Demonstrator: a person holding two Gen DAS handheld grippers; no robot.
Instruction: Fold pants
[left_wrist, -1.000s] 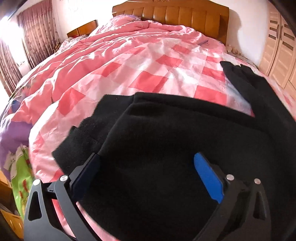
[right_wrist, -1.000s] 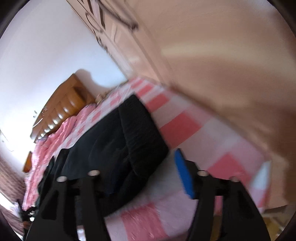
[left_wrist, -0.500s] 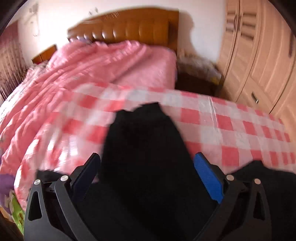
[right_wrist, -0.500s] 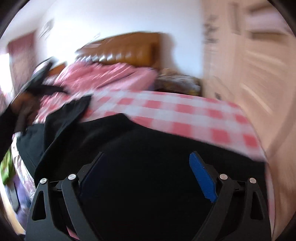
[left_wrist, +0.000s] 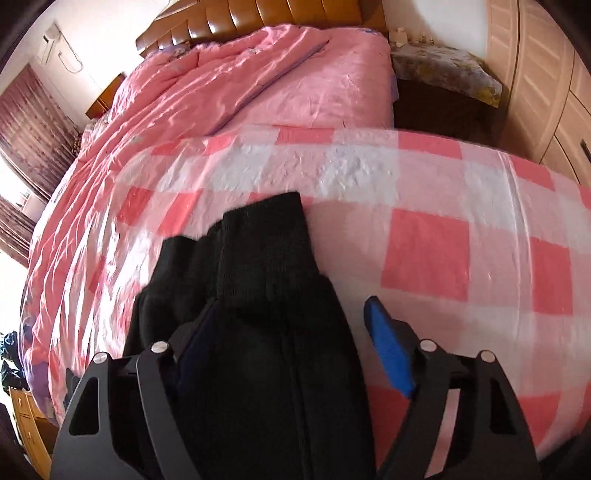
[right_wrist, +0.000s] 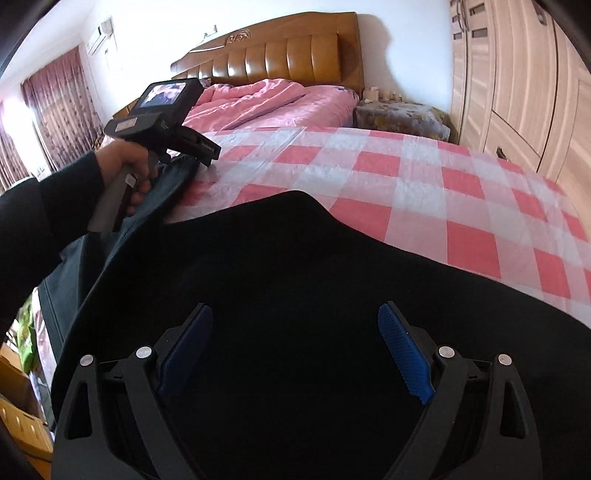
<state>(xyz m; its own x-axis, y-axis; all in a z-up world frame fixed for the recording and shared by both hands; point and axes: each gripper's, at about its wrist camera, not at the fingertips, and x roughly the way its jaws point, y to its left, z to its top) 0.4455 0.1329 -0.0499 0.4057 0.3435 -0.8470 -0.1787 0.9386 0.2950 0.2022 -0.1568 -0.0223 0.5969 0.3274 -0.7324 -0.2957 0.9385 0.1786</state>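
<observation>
The black pants (left_wrist: 258, 332) lie on the checked sheet (left_wrist: 424, 258) at the foot of the bed. A second ago the left gripper (left_wrist: 291, 325) hung over the wide seat; now it has swung to the cuffs (left_wrist: 266, 236), jaws spread around the leg. The right gripper (right_wrist: 295, 350), jaws also spread, hovers over the broad part. A lengthwise fold looks next.

Pants (left_wrist: 258, 332): matt black knit cloth, ribbed at the cuff. Checked sheet (left_wrist: 424, 229): thin, crinkled, faintly shiny (plastic-like). Quilt (left_wrist: 229, 92): pink cloth with satin sheen. Headboard (right_wrist: 288, 55): glossy padded brown panels. Wardrobe (right_wrist: 517, 92): pale matt wood grain.
</observation>
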